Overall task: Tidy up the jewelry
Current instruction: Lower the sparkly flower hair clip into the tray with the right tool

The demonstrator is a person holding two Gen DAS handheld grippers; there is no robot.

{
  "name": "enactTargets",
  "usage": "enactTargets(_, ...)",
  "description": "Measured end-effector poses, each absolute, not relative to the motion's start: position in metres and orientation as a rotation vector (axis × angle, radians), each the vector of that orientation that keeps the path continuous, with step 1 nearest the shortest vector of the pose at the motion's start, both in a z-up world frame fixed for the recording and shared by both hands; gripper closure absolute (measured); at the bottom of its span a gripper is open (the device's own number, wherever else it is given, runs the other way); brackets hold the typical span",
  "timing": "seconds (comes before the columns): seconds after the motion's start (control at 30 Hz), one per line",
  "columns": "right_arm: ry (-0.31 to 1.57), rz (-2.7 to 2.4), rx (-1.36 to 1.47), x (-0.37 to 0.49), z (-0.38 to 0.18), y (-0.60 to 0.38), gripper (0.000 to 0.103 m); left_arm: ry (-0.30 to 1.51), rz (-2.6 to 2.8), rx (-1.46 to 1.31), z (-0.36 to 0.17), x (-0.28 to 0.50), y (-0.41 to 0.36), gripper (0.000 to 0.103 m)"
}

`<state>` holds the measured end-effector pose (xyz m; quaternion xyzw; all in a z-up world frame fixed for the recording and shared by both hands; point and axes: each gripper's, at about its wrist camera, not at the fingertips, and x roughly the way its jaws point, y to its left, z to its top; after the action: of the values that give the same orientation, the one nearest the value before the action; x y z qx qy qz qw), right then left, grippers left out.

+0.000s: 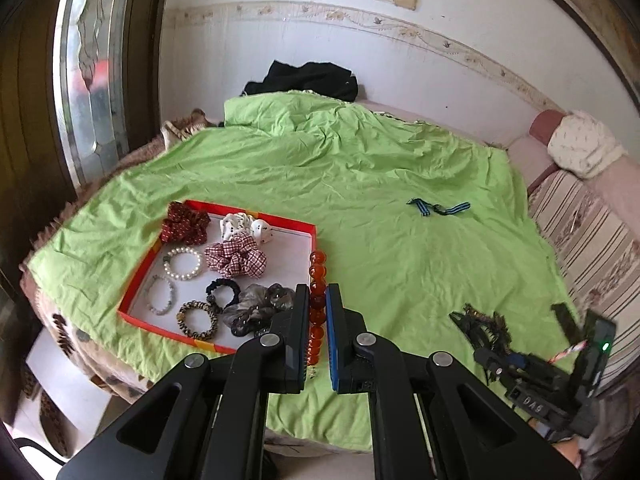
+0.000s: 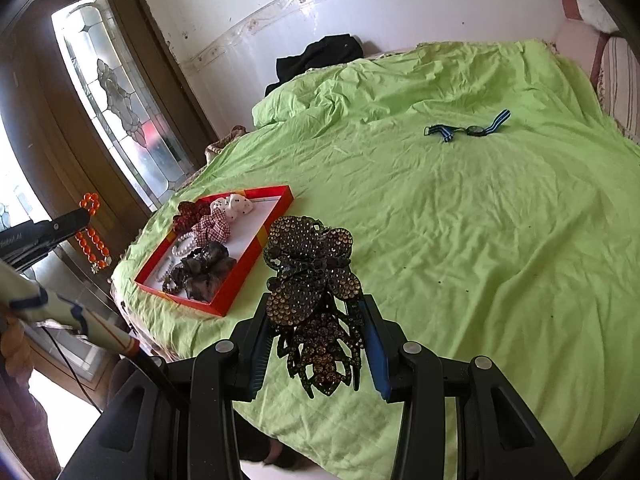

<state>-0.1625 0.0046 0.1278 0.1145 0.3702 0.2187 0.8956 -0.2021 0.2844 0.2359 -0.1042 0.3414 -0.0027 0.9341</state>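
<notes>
left gripper [image 1: 318,312] is clamped on an amber bead bracelet [image 1: 317,280]; right gripper [image 2: 316,344] grips a rhinestone hair clip [image 2: 312,280]; red tray [image 2: 240,280] sits by the green bedspread's [image 2: 480,240] near-left edge.

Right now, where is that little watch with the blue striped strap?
The watch lies alone on the green sheet, far out toward the middle of the bed, well to the right of the red tray and beyond both hand-held grippers.

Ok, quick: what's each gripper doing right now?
Left gripper: shut on the orange bead bracelet.
Right gripper: shut on the rhinestone hair clip.
</notes>
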Motion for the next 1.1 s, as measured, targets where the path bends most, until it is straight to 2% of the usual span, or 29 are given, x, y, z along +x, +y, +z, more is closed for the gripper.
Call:
enactTargets(0.23,0.812,0.439,0.199,-0.125,0.121,0.020,0.058,0.742,-0.107,-0.408,0.214,-0.136,0.326,0.096)
enactTargets(0.57,0.858,0.480,0.079,-0.050,0.126,0.088,0.058,0.830,-0.184,-0.662,0.110,-0.039,0.359,0.096)
enactTargets(0.87,0.886,0.603,-0.011,0.025,0.126,0.186,0.058,0.847,-0.114,-0.579,0.076,-0.016,0.379,0.096)
enactTargets(1.1,0.999,0.678,0.011,0.073,0.097,0.243,0.058,0.872,-0.142,-0.546,0.064,-0.016,0.385,0.096)
